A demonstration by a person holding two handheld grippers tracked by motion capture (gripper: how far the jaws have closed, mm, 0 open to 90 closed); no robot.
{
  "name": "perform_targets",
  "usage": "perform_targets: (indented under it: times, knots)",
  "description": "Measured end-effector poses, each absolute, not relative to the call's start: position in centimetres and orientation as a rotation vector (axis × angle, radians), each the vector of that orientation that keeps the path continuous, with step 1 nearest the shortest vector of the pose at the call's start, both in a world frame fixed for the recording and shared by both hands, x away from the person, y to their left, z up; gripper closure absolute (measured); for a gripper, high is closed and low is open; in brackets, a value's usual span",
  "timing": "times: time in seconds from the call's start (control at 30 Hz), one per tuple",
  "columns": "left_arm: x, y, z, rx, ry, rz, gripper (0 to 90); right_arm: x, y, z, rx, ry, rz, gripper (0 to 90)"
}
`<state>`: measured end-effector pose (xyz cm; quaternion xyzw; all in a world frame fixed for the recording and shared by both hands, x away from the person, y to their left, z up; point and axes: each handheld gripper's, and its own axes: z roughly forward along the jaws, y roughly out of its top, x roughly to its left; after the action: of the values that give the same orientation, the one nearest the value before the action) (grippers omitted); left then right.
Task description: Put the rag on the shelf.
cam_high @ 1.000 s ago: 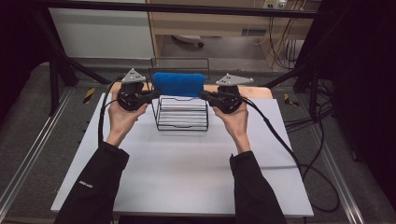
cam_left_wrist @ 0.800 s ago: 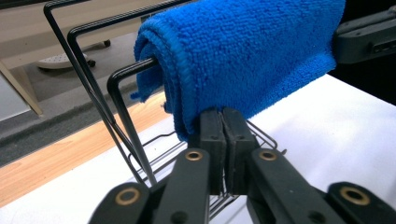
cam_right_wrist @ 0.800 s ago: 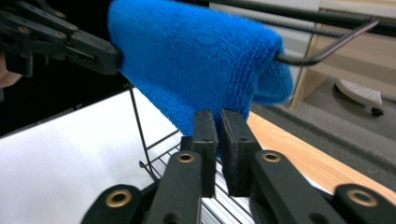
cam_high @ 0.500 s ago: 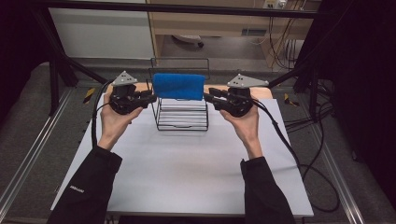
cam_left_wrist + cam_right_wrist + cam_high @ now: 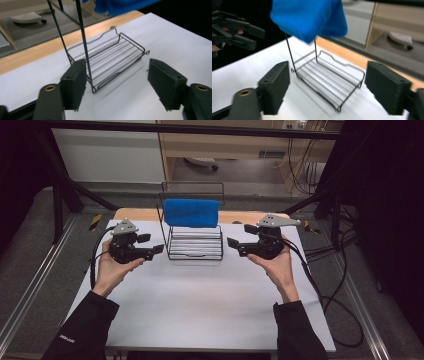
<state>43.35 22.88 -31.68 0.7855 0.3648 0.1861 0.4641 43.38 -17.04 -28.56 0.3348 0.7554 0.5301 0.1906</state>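
The rack (image 5: 196, 245) is thin black wire with a slight sheen; the towel (image 5: 192, 212) over it is bright blue ribbed cloth. The table (image 5: 200, 310) top is smooth matt white, edged in pale wood. The gripper pads (image 5: 275, 86) look like matt, faintly textured black plastic

Black wire rack (image 5: 195, 243) with a solid bright blue cloth (image 5: 192, 212) over its top bar. White table cover (image 5: 200, 305), light wood edge (image 5: 140, 214) along the far side. Both grippers, left (image 5: 152, 244) and right (image 5: 239, 236), black with grey top plates; brass-coloured screws on the jaws. Black sleeves (image 5: 82, 330). Yellow-black hazard tape (image 5: 95, 221) far left on the floor.
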Motion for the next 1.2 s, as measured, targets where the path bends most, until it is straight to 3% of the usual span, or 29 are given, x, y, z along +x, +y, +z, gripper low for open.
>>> perform_targets:
  times: [0.17,0.37,0.63,1.2]
  knots:
    - [42.4,23.5,-33.6,1.954,0.907,0.466,19.3,42.9,-18.1,-30.5,0.973,2.132,1.481,11.7]
    - [41.0,24.0,-36.1,1.973,0.929,0.462,12.7,42.2,-19.6,-33.2,1.050,2.150,1.461,6.5]
    - [39.7,25.0,-39.2,1.968,0.968,0.417,11.9,40.9,-20.7,-36.7,1.100,2.202,1.408,1.7]
    - [37.4,27.1,-43.1,2.005,0.974,0.421,11.9,38.1,-24.2,-43.0,1.173,2.298,1.322,0.7]
